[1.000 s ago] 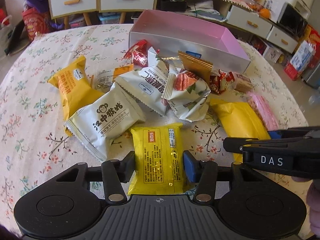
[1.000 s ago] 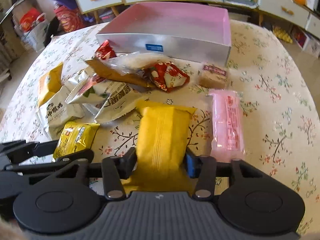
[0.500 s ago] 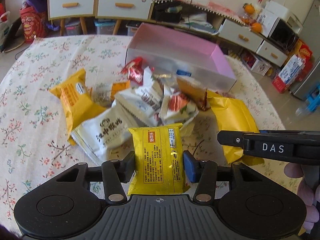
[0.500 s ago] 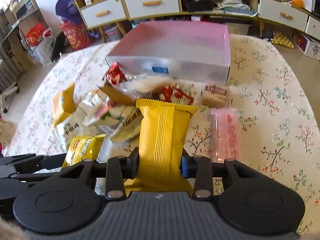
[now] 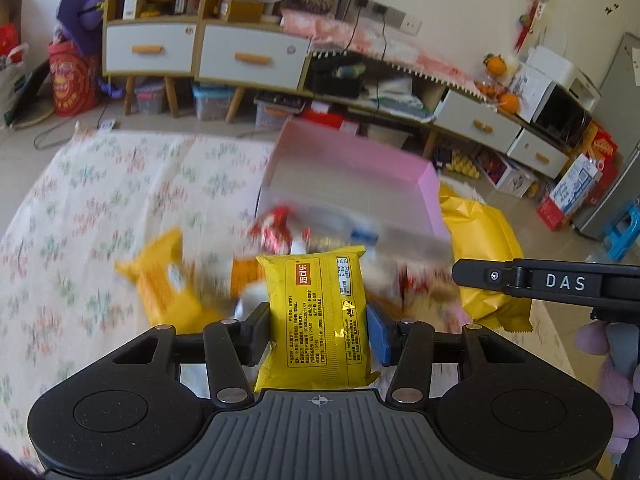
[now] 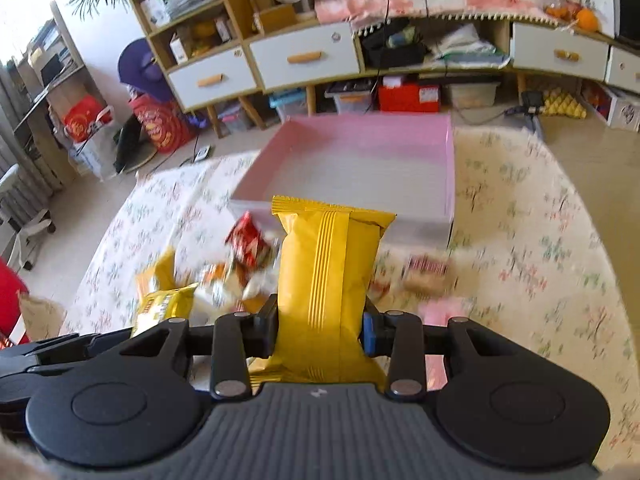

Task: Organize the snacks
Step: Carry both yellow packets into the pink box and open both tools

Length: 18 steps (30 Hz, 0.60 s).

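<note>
A round table under a floral tablecloth (image 6: 520, 240) fills both views; a pink open box (image 6: 360, 164) with silver outer walls sits on it, apparently empty inside; just in front of the box lies a blurred heap of snack packets (image 5: 224, 280), red, white and yellow ones among them. The right gripper (image 6: 320, 330) is clamped on a plain yellow ribbed packet (image 6: 326, 276), held upright with its crimped top before the box's near wall; in the left wrist view this packet hangs right of the box. The left gripper (image 5: 318, 332) is clamped on a smaller yellow printed packet (image 5: 320, 320), upright above the heap; a hand (image 5: 612, 372) in a lilac glove shows at that view's right edge.
</note>
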Each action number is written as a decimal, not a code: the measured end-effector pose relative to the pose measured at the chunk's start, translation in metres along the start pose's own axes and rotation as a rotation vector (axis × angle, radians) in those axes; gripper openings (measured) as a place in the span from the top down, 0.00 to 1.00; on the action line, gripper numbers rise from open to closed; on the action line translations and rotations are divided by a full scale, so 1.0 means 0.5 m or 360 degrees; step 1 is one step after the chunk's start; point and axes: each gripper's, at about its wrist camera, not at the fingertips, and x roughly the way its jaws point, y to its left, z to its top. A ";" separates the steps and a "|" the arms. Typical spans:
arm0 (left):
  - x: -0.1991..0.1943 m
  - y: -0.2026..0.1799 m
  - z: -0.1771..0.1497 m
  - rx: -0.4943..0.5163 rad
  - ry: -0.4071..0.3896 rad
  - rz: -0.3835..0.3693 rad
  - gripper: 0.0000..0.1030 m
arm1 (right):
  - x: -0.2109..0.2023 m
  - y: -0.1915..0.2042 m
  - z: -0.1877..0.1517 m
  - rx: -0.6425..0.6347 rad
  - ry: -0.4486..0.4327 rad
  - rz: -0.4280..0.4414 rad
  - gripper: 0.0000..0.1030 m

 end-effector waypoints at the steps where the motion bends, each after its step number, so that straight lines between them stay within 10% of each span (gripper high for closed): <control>1: 0.007 -0.002 0.014 0.0017 -0.0005 0.0016 0.54 | 0.005 -0.002 0.013 0.0012 -0.0006 -0.0005 0.66; 18: 0.239 -0.074 0.180 0.0283 -0.0145 0.0066 0.54 | 0.168 -0.042 0.130 0.0130 -0.0068 -0.0088 0.66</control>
